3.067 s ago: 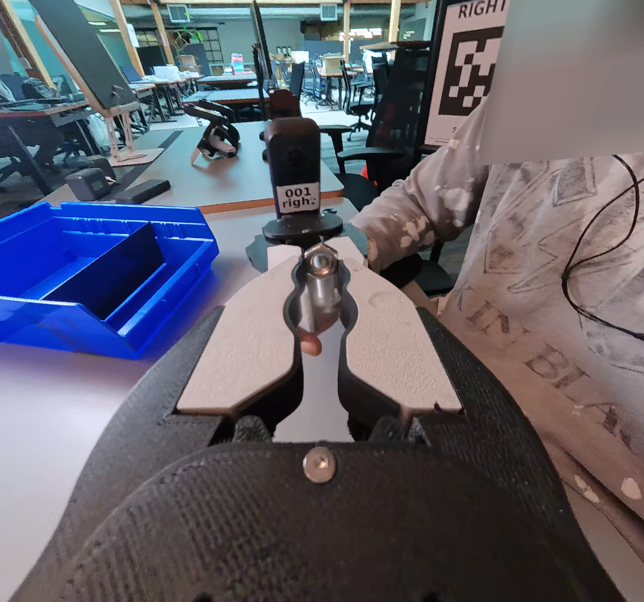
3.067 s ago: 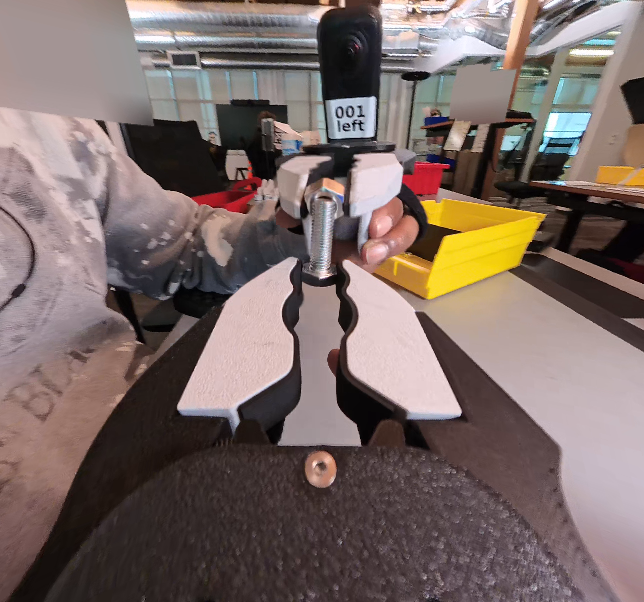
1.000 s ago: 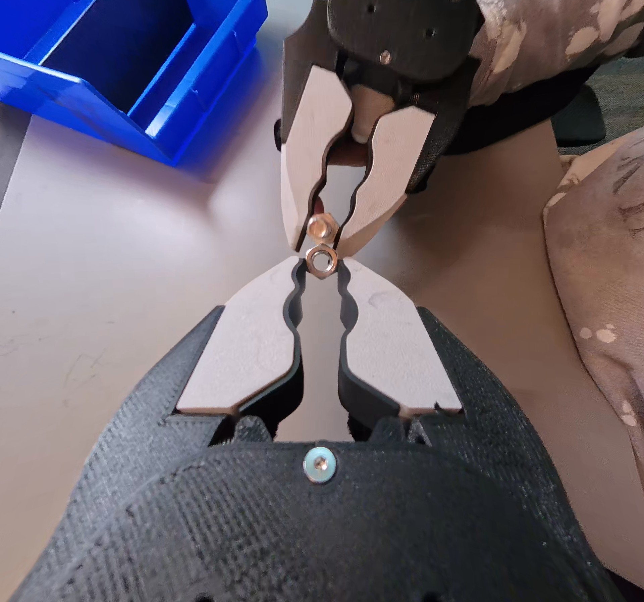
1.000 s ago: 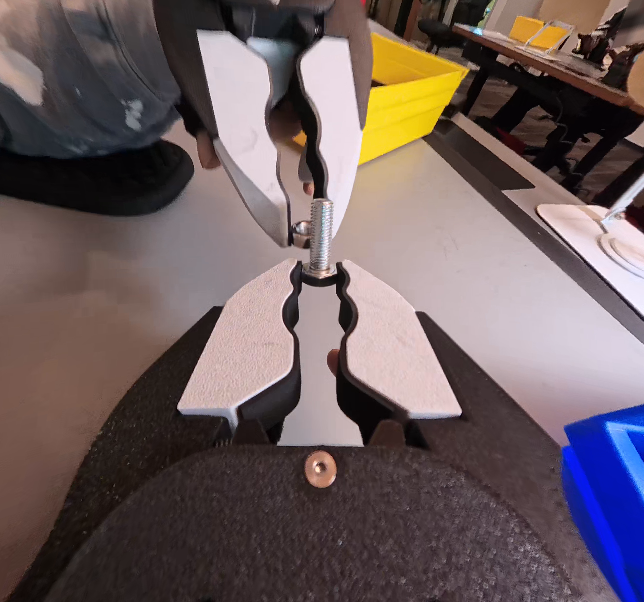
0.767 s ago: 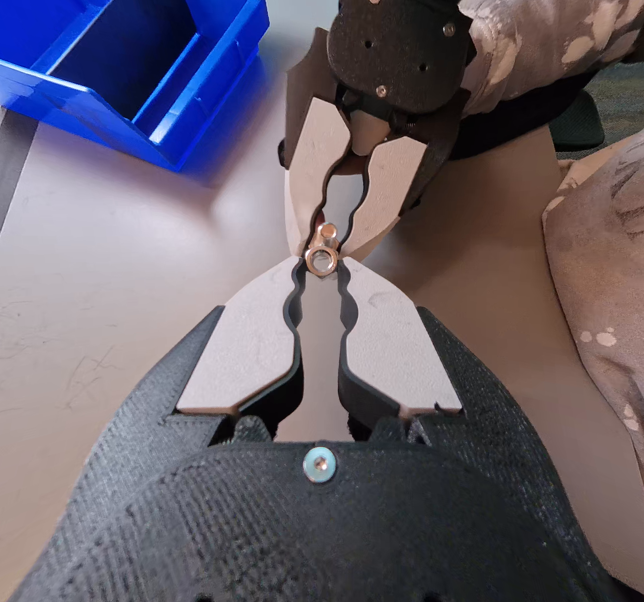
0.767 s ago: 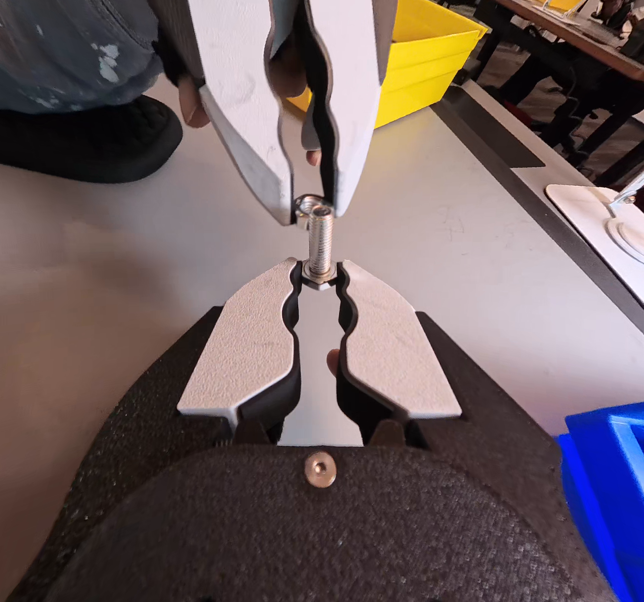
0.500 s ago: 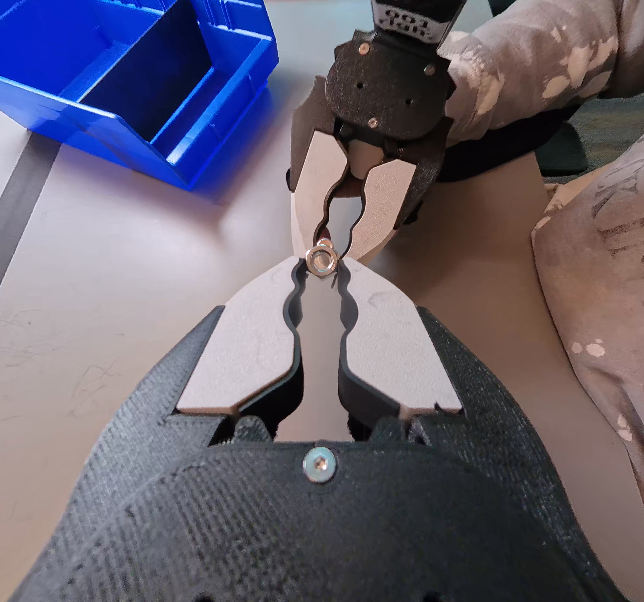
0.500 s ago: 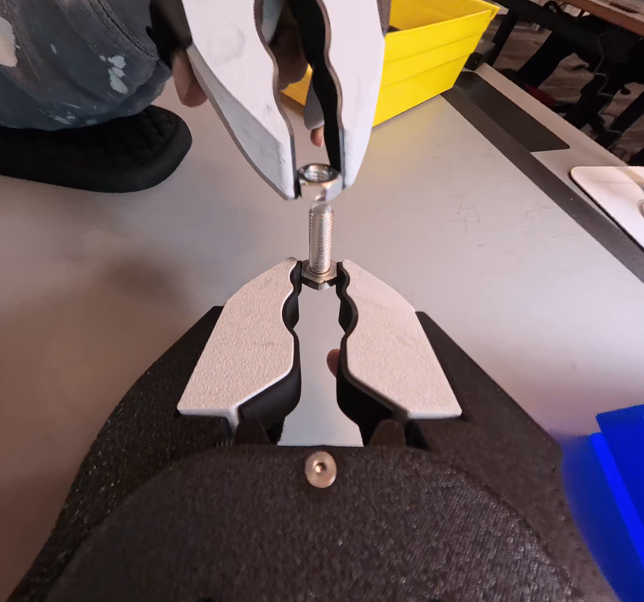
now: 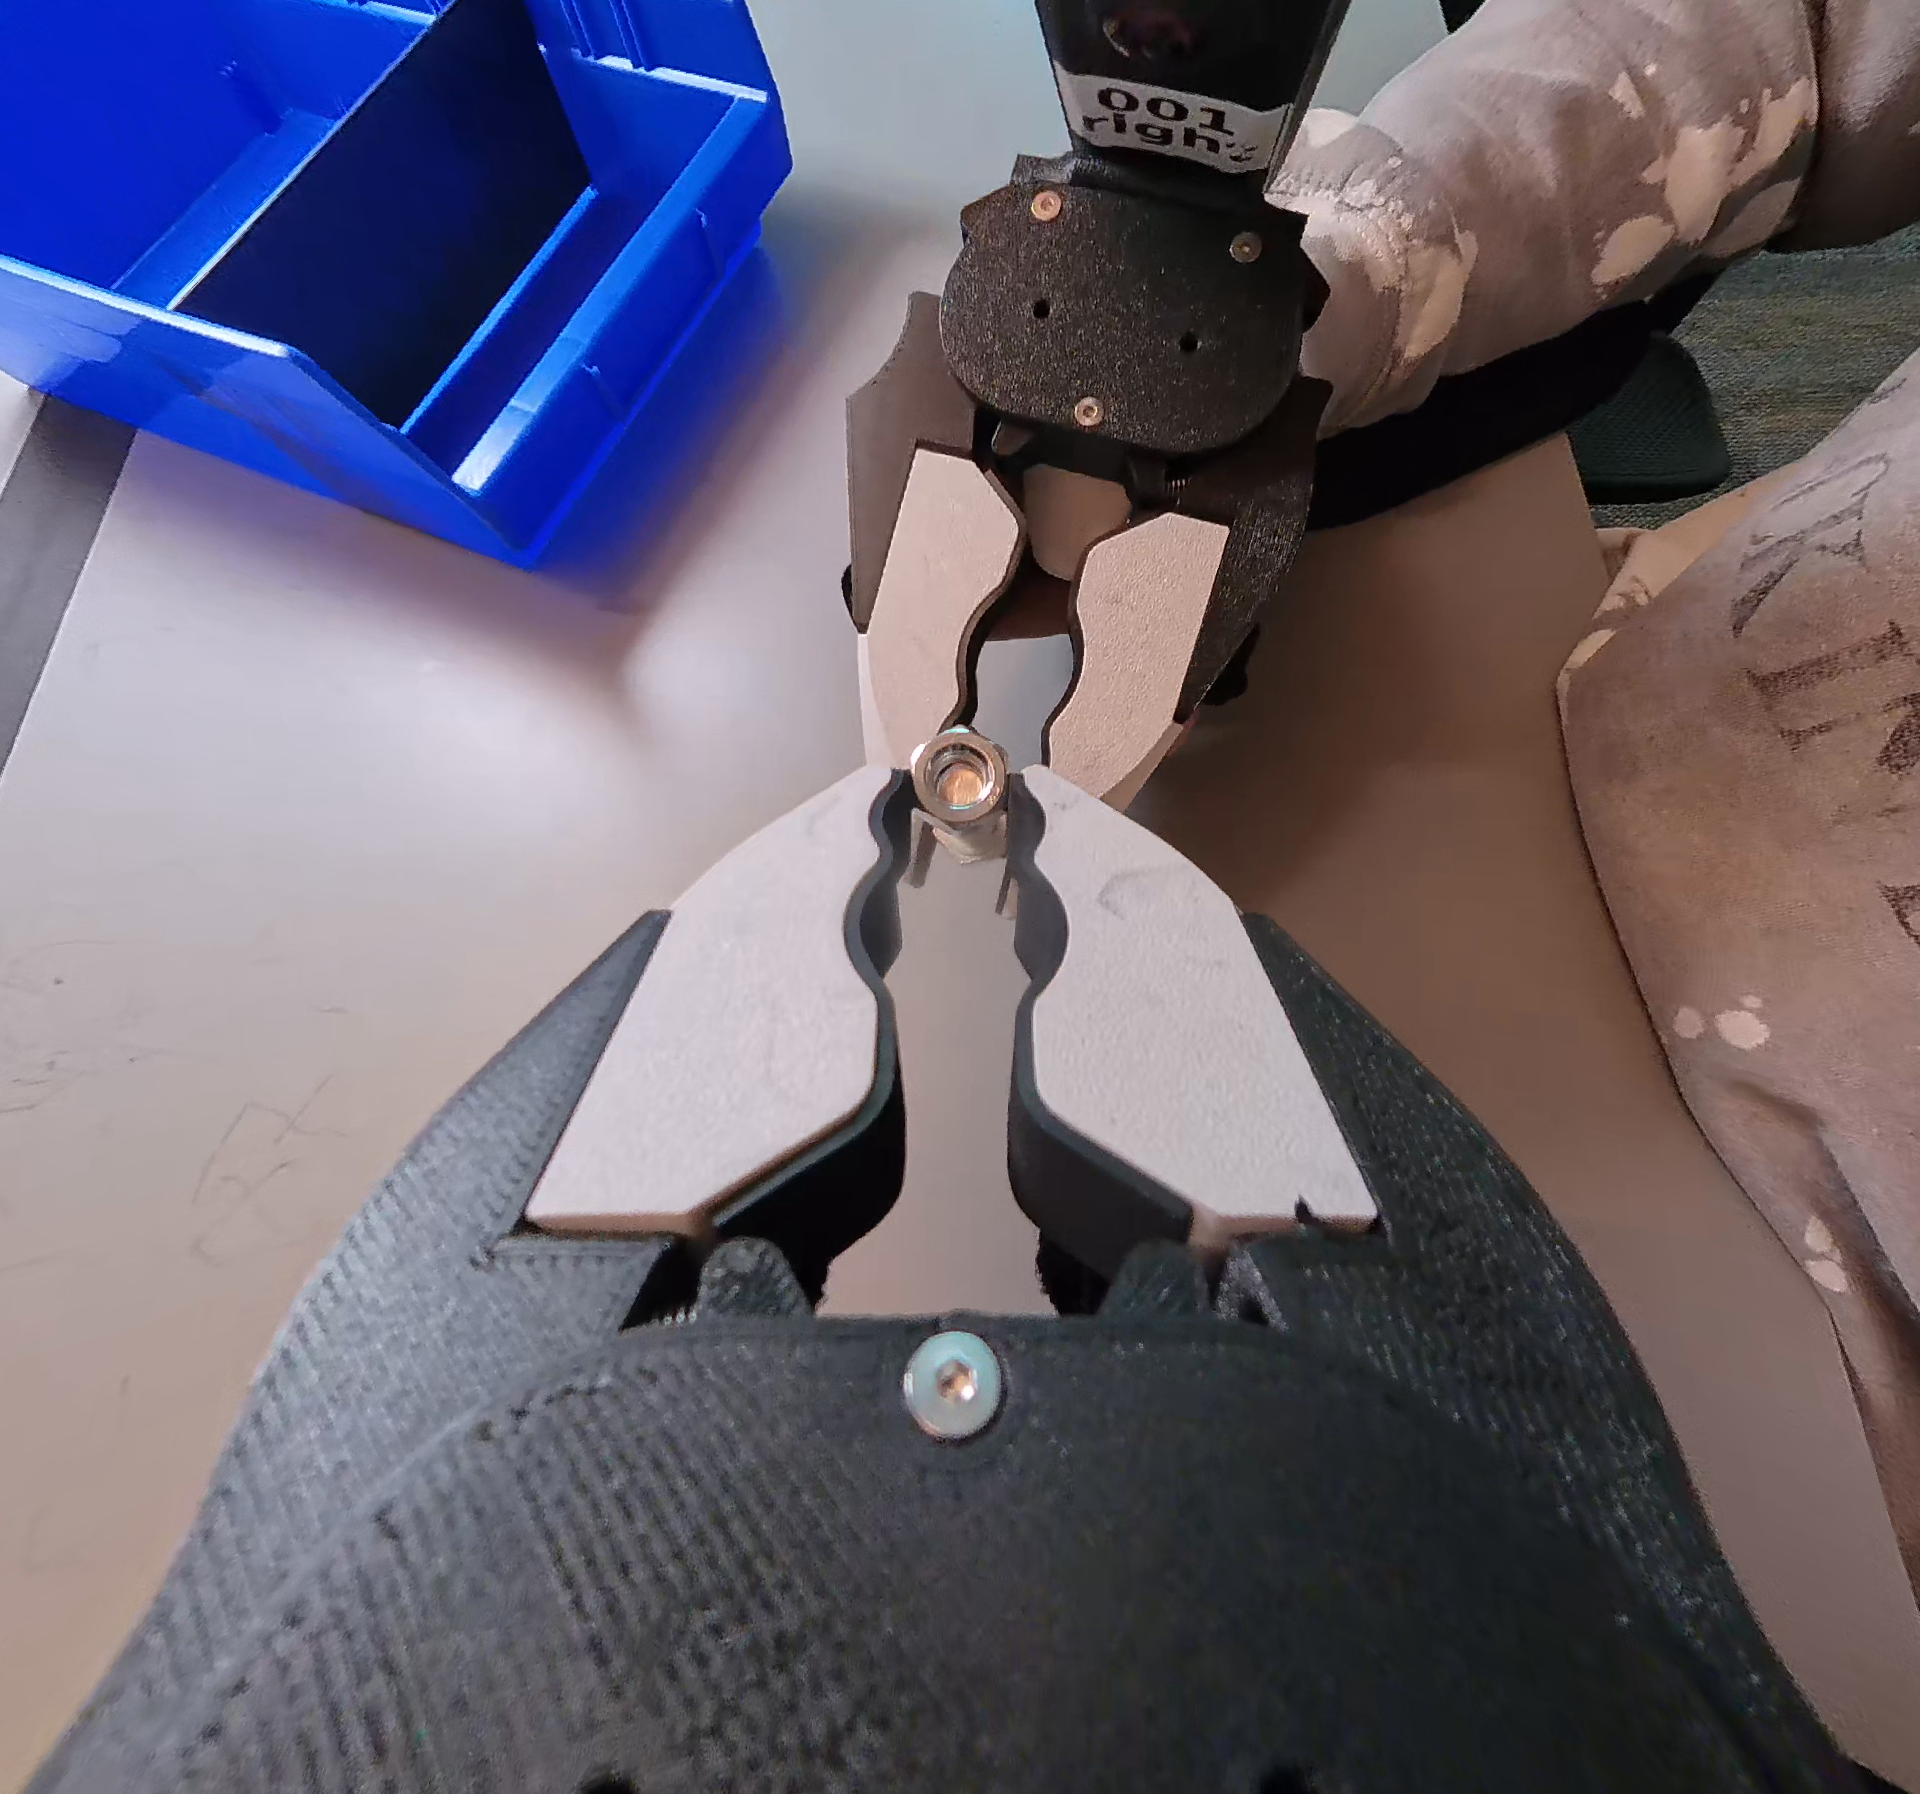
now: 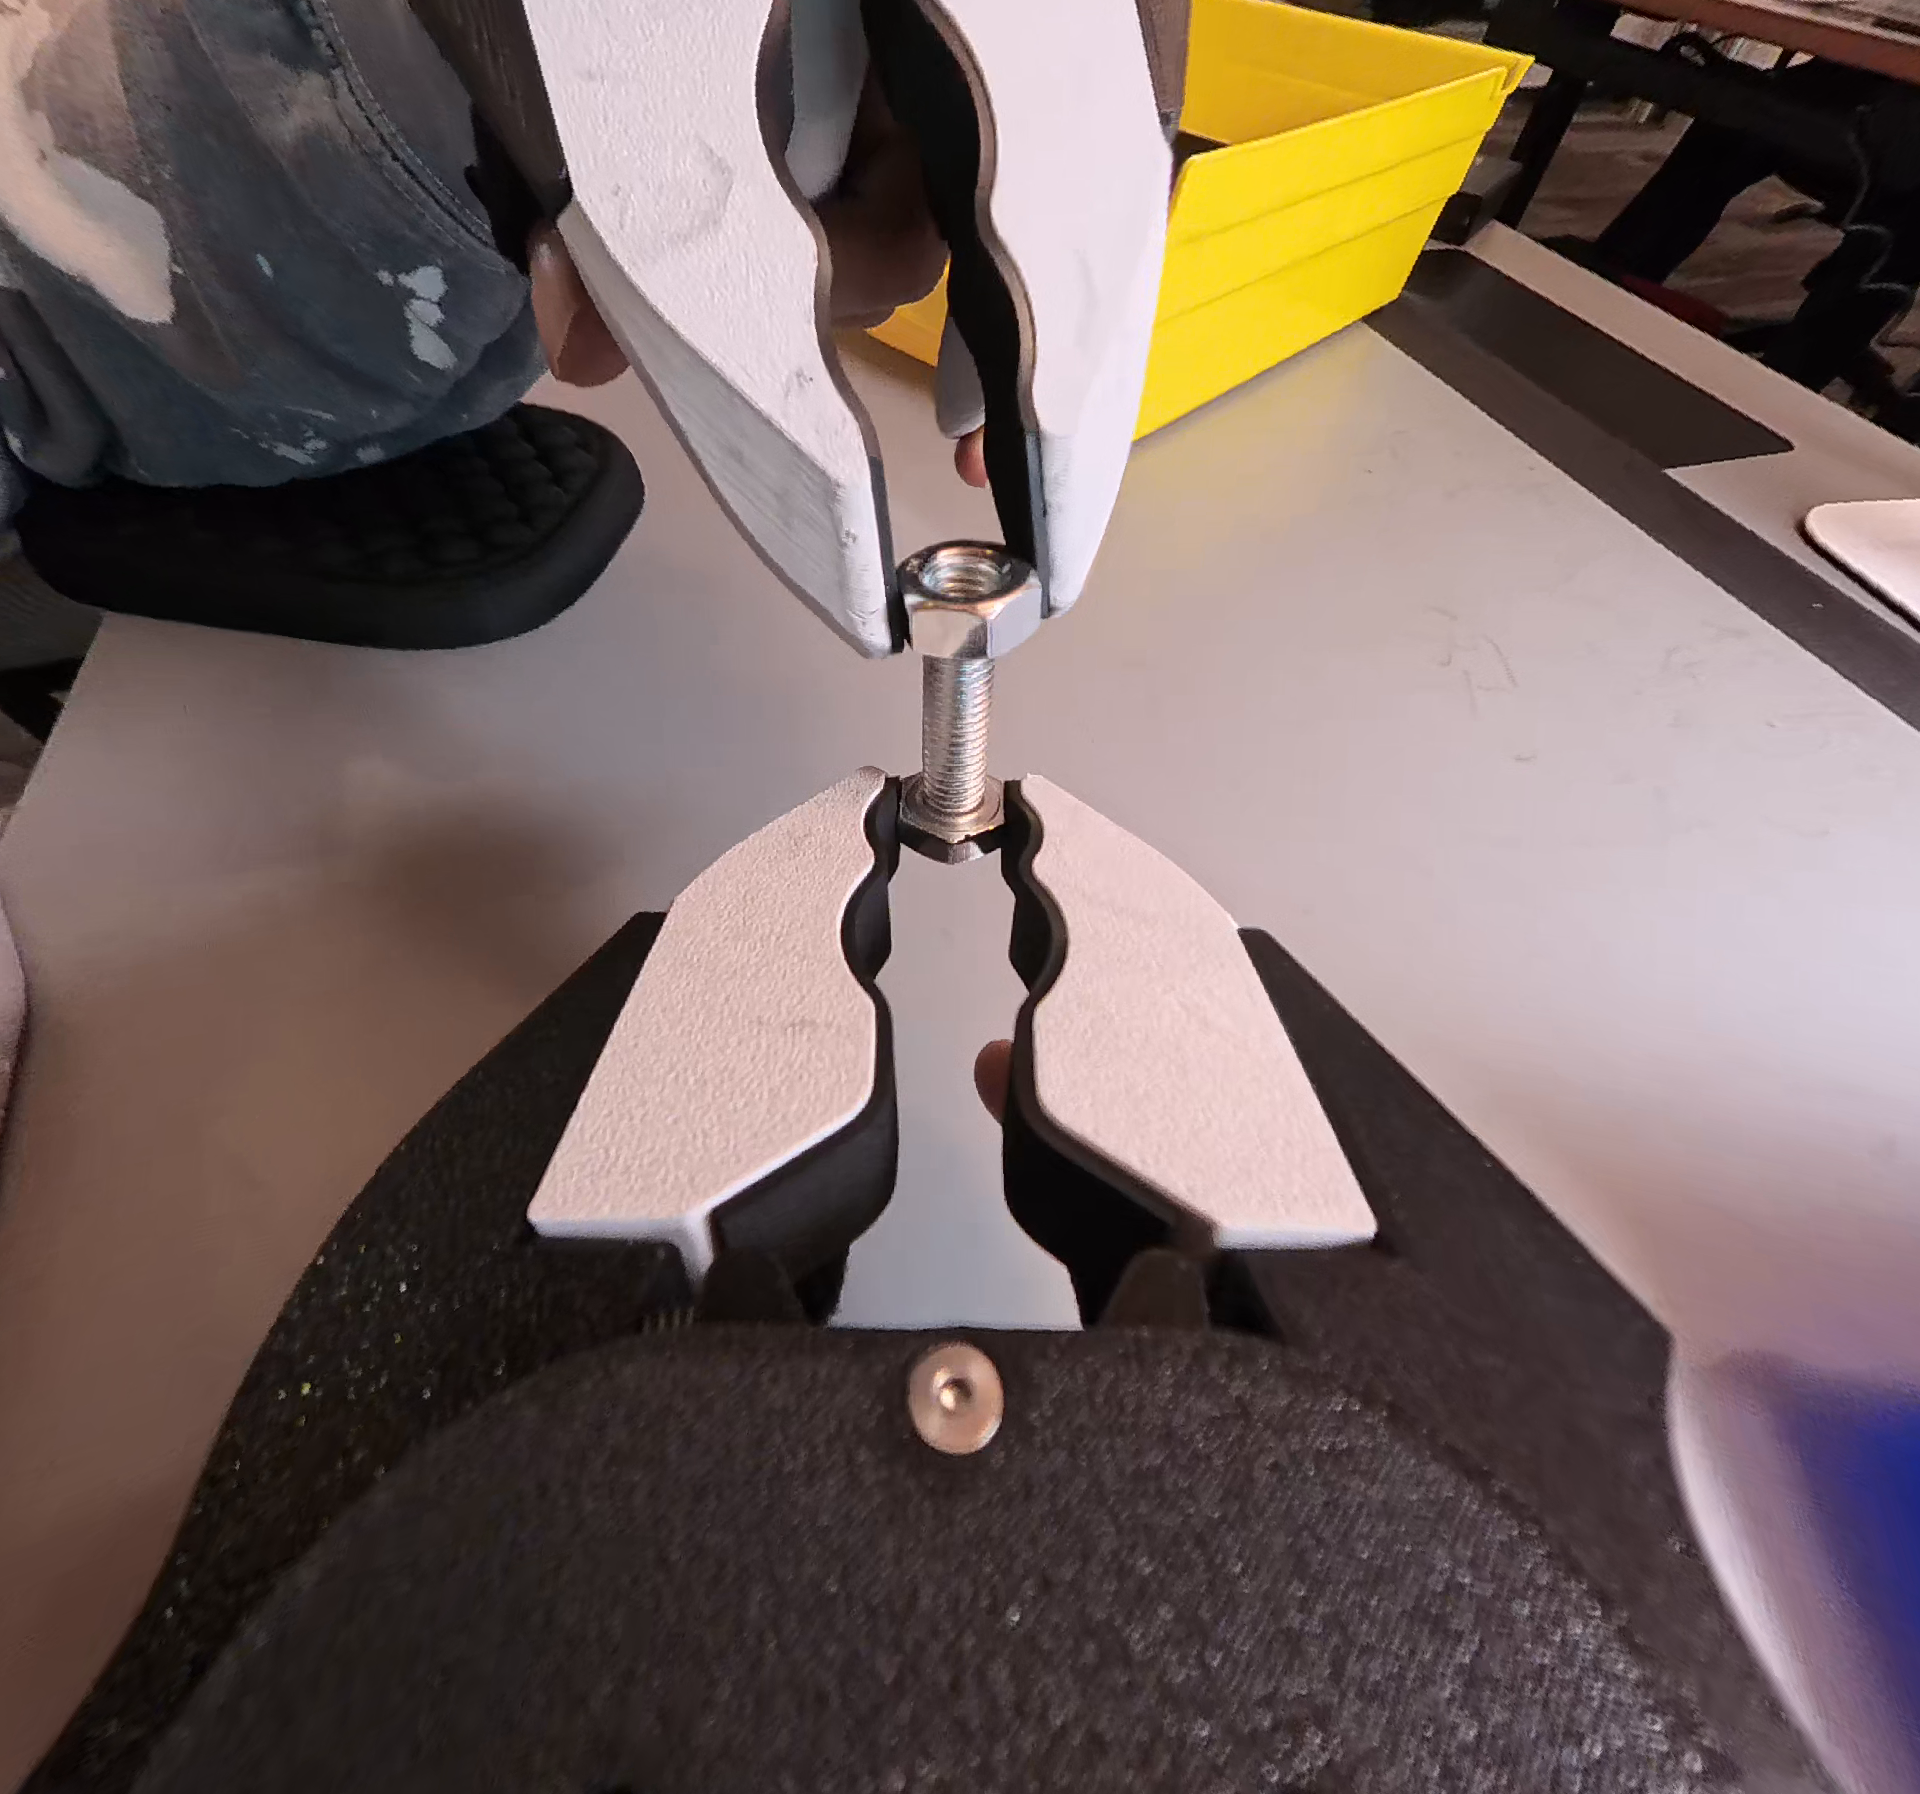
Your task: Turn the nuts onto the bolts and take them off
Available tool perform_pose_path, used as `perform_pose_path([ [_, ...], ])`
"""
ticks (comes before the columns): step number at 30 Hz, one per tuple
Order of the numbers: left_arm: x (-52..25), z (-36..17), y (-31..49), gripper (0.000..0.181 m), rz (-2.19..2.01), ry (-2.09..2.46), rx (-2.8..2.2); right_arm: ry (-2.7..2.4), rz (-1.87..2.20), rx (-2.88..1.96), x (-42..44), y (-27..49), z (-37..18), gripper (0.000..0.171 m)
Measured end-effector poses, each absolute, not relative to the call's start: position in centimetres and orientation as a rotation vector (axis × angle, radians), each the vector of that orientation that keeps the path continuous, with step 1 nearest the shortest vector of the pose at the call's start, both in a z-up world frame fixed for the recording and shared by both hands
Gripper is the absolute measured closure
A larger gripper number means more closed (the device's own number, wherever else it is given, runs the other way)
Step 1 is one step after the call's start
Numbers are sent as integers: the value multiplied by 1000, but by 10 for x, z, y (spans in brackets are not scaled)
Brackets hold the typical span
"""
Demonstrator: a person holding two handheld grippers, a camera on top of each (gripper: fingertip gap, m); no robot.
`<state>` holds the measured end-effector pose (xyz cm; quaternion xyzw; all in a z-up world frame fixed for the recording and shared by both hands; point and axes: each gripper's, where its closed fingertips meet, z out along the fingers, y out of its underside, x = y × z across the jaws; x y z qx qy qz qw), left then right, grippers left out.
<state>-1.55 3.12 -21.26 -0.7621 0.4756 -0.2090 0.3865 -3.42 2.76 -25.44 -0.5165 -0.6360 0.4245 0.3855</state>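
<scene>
My left gripper (image 9: pixel 958 797) is shut on a silver hex nut (image 9: pixel 958 788) at its fingertips. My right gripper (image 10: pixel 951 809) is shut on the hex head of a silver bolt (image 10: pixel 954 716), whose threaded shaft points up. In the right wrist view the left gripper (image 10: pixel 966 601) comes down from above and the nut (image 10: pixel 966 601) sits on the bolt's tip. In the left wrist view the right gripper's fingers (image 9: pixel 925 601) reach in from the far side; the bolt is mostly hidden under the nut. Both are held above the grey table (image 10: pixel 1403 757).
A blue divided bin (image 9: pixel 416 217) stands at the far left in the left wrist view. A yellow bin (image 10: pixel 1320 175) stands behind the grippers in the right wrist view. A black pad (image 10: pixel 312 549) and a person's sleeve (image 9: pixel 1558 134) are nearby. A dark strip (image 10: pixel 1610 394) runs along the table. My right fingertips sit around 4 centimeters from my left ones.
The nut was beside the bolt's shaft, then just above its tip; now my left gripper has brought it down onto the tip. My right gripper kept hold of the bolt.
</scene>
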Motion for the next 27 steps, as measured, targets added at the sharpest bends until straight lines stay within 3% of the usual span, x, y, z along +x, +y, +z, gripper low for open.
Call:
perform_pose_path([
  [27,-18,-214,26,163,-538,1239,-1953,-1613,1124,-1327,-37,21,-255,153],
])
